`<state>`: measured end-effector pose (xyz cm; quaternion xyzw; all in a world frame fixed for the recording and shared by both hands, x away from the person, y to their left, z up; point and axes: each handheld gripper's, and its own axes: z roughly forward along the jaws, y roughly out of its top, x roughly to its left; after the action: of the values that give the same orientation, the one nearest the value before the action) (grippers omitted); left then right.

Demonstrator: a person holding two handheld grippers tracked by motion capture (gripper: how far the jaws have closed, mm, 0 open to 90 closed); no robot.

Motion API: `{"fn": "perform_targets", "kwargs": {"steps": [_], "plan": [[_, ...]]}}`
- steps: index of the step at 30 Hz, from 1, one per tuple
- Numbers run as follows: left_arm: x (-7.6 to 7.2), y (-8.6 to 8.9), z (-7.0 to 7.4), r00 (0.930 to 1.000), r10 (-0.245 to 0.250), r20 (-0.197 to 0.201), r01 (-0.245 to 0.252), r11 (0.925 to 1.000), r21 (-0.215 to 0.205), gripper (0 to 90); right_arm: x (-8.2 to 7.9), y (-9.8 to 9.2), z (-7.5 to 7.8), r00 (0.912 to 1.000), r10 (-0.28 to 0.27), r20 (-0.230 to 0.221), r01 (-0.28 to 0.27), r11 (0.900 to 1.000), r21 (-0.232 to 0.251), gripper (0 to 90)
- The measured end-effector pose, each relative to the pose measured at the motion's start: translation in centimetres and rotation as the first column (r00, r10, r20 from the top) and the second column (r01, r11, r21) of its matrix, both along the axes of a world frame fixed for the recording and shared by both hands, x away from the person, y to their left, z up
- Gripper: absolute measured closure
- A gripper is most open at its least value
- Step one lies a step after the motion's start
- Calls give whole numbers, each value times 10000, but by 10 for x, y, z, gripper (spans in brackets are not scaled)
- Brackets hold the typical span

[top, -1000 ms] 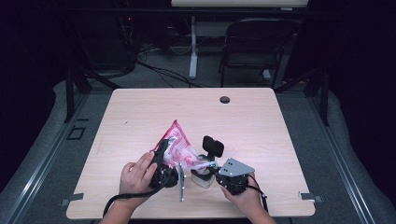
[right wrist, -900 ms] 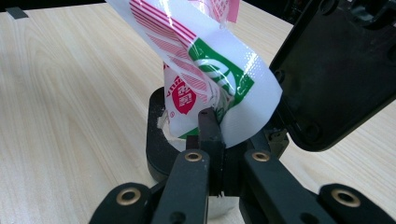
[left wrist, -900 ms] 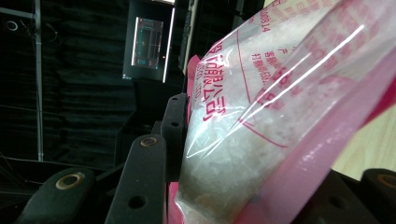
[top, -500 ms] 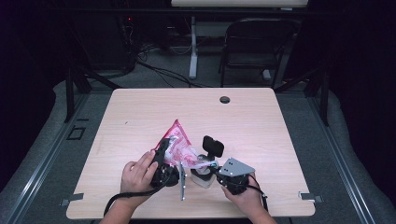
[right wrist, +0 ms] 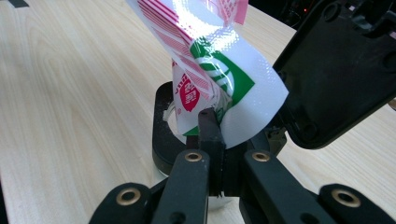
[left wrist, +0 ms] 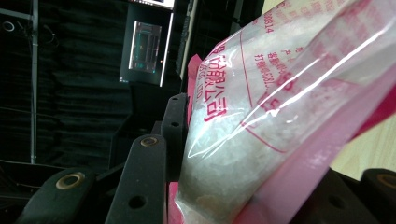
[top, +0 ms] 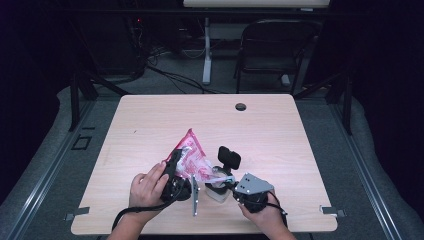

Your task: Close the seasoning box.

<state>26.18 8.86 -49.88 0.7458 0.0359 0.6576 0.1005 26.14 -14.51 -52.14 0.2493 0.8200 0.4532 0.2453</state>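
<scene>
1. A pink-and-clear bag [top: 192, 157] of white granules is gripped by the left claw [top: 176, 167]. In the left gripper view the jaws are pressed against its bulging sides [left wrist: 261, 116], so the bag is pinched across a wide part.

2. The bag is held tilted, its sealed pink end raised beyond the left claw and its lower end brought toward the right claw [top: 227, 182].

3. The right claw [right wrist: 217, 135] is pressed together on a thin corner of the bag's printed film, which is pulled taut above its jaws.

4. Just under that corner, right in front of the right claw, a small black-rimmed jar [right wrist: 163, 135] stands on the worktop [top: 300, 145]. Its flip lid [top: 229, 157] is raised behind it.

5. Judged from this, the opening of the jar and the lining-up of the bag over it are done. The jar is not seen to be full. A few white grains appear to lie at its rim, but this cannot be told for certain.

6. What is left, it seems, is for the granules to be poured or shaken in, the bag set down, and the lid shut.

7. Both hands are held low at the near edge of the worktop, close together.
</scene>
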Motion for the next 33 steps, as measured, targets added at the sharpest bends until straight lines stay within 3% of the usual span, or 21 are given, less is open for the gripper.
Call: {"fn": "perform_targets", "kwargs": {"steps": [33], "plan": [[3,5,4,9991,-6,-431,-8,9994,-336,681,-4,0,6,9999,10,151,-13,9999,157,899]]}}
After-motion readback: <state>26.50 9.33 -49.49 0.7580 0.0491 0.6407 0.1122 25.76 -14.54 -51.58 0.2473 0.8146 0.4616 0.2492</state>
